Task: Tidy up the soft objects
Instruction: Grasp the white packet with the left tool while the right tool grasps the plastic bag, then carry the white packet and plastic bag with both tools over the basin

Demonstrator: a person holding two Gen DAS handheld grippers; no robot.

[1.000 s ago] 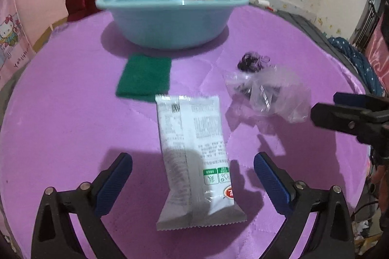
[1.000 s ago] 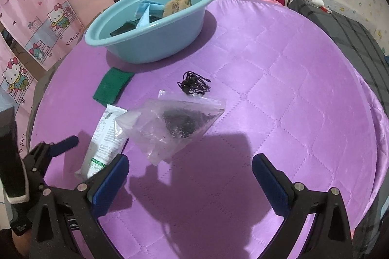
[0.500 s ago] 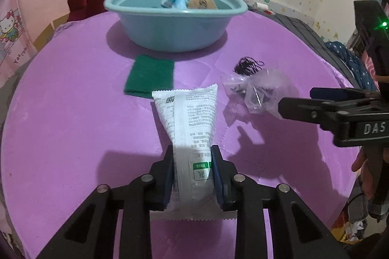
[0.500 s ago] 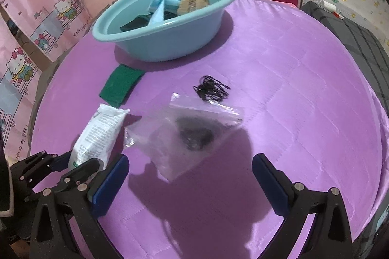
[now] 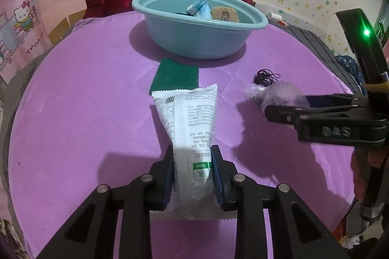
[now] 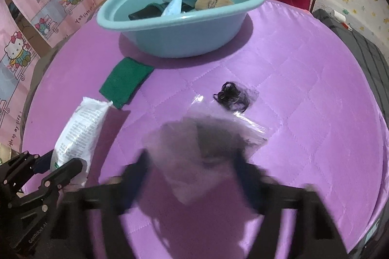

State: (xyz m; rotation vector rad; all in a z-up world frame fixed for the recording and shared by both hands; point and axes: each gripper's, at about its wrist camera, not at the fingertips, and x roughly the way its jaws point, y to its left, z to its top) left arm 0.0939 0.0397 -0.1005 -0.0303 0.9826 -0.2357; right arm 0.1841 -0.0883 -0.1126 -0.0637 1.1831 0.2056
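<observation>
**Both grippers at soft packages near the basin**

Left gripper (image 5: 192,169) clamped on white packet (image 5: 187,122), just in front of teal basin (image 5: 199,40) on purple surface (image 5: 85,93). Right gripper (image 6: 194,176) blurred, jaws closing around clear plastic bag (image 6: 194,149). Green cloth (image 5: 176,74) between basin and packet.

The left gripper (image 5: 192,169) is pinching a white packet (image 5: 188,127) near its lower end, blue pads (image 5: 217,176) pressing both sides. The packet is stretching away toward a green cloth (image 5: 177,74), its far edge overlapping it. Beyond the cloth a blue basin (image 5: 197,40) is sitting on the purple cover (image 5: 85,101), holding a few items. At right, the right gripper (image 5: 287,108) is reaching in over a clear bag (image 5: 274,93), its jaws closing. A black tangle (image 5: 266,76) is lying just beyond the bag.
</observation>
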